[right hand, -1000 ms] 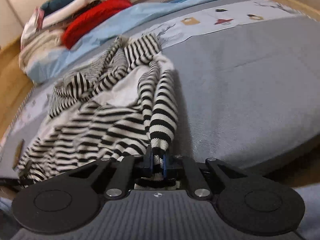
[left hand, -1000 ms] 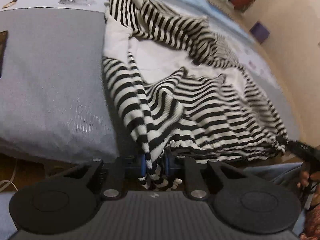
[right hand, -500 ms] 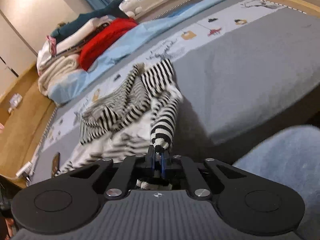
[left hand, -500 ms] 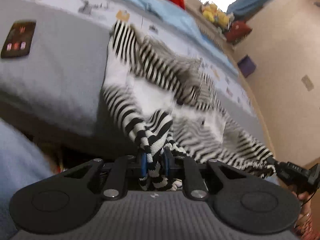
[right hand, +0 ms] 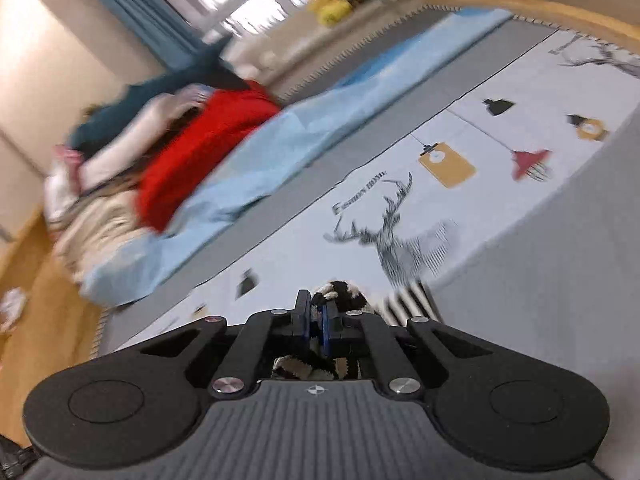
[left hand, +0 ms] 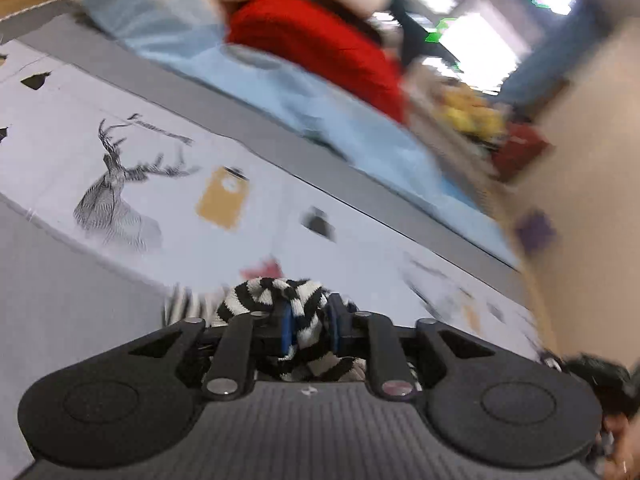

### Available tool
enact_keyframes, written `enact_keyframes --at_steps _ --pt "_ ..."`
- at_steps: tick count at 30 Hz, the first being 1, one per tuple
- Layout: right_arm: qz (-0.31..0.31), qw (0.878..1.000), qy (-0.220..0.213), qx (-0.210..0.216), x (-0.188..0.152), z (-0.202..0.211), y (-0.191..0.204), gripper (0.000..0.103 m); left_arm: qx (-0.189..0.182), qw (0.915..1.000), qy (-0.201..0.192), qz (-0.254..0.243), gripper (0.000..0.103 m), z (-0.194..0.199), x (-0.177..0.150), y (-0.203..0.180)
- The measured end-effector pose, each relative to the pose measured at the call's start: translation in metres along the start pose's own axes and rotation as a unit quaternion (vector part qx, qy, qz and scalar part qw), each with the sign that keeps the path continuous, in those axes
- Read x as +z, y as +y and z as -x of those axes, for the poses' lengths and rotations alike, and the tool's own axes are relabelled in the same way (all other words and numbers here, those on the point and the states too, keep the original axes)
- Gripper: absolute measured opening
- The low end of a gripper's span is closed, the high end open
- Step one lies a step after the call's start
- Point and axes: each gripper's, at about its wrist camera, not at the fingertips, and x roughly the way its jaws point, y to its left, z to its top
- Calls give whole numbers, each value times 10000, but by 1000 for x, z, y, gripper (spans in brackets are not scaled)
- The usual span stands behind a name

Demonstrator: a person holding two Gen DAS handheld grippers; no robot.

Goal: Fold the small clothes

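Note:
The black-and-white striped garment [left hand: 256, 300] is bunched at my left gripper [left hand: 309, 320]. Its jaws are opening, and the cloth still fills the gap between the blue pads [left hand: 286, 326]. In the right wrist view another part of the striped garment [right hand: 346, 294] is pinched in my right gripper [right hand: 316, 314], which is shut on it. A small striped patch [right hand: 408, 300] shows just right of those fingers. The rest of the garment hangs below both grippers, out of sight. Both views are blurred.
Beneath the grippers lies a bed with a grey cover [left hand: 60, 320] and a pale printed band with a deer [right hand: 400, 240]. A light blue sheet [right hand: 280, 152] and a pile of folded clothes with a red one [right hand: 200, 148] lie at the far side. A hand [left hand: 624, 448] shows at lower right.
Both grippers have risen and swung forward over the bed with the garment's edge. The spread-out garment has dropped below the views, so only small bunches show at the fingers.

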Motion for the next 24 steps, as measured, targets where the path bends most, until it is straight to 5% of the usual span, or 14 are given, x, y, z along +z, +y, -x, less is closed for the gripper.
enact_keyframes --at_steps 3,4,5,9,14,20,24 --pt "-386 9982 15 -459 18 -86 -2 32 510 9965 61 663 63 -62 32 18" --pt "-476 9972 9 -579 16 -103 -7 47 555 9955 18 764 86 -70 36 22" --pt "-562 9966 -54 -597 11 -109 -13 55 604 9949 -35 805 93 -73 38 25" --pt "-472 9980 -382 -177 -20 -98 -39 61 782 9958 -96 471 94 -55 23 37" --pt "823 9927 -579 -671 -26 -80 -35 66 1194 9916 207 443 94 -31 -28 47" --pt "2143 9736 -459 -645 -36 -111 -10 73 1251 9900 314 -569 94 -62 -47 37" --pt "3001 9483 -292 -985 -57 -156 9 73 1364 9848 491 -962 92 -90 -51 34"
